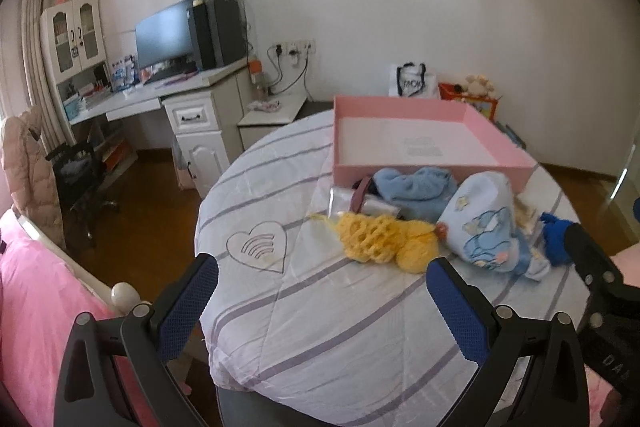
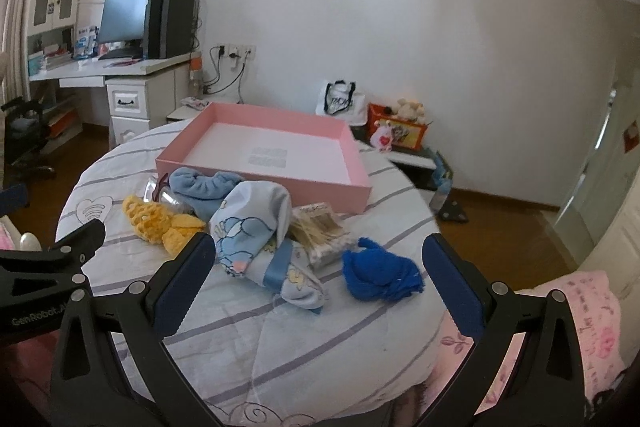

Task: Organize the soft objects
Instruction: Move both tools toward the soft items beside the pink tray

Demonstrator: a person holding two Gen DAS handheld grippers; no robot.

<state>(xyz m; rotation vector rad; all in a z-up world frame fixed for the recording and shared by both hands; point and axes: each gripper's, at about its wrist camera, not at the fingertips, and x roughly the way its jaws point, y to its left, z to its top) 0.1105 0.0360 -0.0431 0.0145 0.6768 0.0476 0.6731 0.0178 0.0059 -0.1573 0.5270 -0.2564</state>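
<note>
both the left gripper (image 1: 322,285) and right gripper (image 2: 319,267) gape wide, holding nothing, above the striped quilt (image 2: 248,323) before the yellow crochet piece (image 1: 380,239) and blue knit (image 2: 380,273).

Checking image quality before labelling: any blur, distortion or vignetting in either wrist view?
Left wrist: heavy fisheye bowing, dark corner vignette, cartoon-print cloth slightly smeared. Right wrist: same bowing and vignette, pink box and blue knit sharp, doorway at the right blown out.

One pink box (image 2: 264,183); five soft items, possibly more beneath pile; one cotton-swab pack (image 2: 320,231); two grippers.
</note>
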